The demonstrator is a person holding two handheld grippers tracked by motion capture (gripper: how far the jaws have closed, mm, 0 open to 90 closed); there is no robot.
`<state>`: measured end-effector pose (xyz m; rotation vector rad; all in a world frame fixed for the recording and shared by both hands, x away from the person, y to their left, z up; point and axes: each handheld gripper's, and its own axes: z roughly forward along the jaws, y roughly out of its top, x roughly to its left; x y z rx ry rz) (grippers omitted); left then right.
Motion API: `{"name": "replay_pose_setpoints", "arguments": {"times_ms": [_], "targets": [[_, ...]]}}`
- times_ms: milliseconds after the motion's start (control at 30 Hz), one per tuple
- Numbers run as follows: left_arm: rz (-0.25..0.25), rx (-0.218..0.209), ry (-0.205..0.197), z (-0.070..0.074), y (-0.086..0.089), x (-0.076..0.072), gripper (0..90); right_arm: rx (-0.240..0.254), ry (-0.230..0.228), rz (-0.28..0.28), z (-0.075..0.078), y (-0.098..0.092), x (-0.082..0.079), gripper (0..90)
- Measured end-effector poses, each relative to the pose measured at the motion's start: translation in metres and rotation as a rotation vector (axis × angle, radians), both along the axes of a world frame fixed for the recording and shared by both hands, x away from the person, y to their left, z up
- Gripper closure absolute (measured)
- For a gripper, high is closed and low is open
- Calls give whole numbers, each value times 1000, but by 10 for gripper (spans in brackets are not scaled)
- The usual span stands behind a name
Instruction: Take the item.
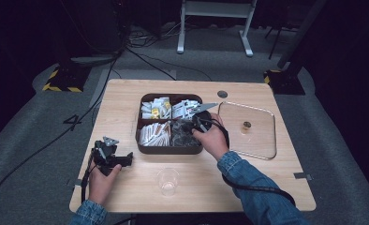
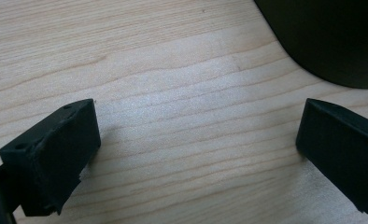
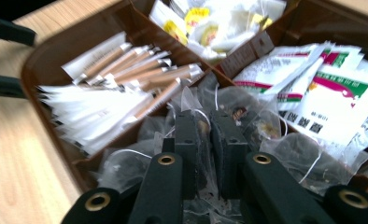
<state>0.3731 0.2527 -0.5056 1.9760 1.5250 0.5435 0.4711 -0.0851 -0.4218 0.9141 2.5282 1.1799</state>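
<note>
We've got the right gripper (image 3: 204, 140) pinching a clear tea bag (image 3: 201, 122) in the box's (image 1: 169, 150) near-right compartment — the cup (image 1: 167, 181) waits nearer, just left, below our hand.

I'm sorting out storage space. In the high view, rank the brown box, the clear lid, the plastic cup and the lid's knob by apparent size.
1. Clear lid and brown box: look about alike, so no ranking between them.
2. Plastic cup.
3. Knob.

A pale wooden table (image 1: 126, 101) stands on grey carpet (image 1: 28, 140) in a dark room.
</note>
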Motion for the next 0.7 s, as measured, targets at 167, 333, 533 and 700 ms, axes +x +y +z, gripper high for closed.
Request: {"name": "replay_pose_setpoints", "arguments": {"times_ms": [167,333,533,700], "targets": [[0,0,0,0,0,0,2,54,7,16,10,-5,-6,828],[0,0,0,0,0,0,2,106,5,42,20,-10,-16,830],[0,1,0,0,0,0,1,143,-9,86,31,-11,-32,831],[0,1,0,0,0,0,2,148,-30,125,41,-10,-47,831]]}}
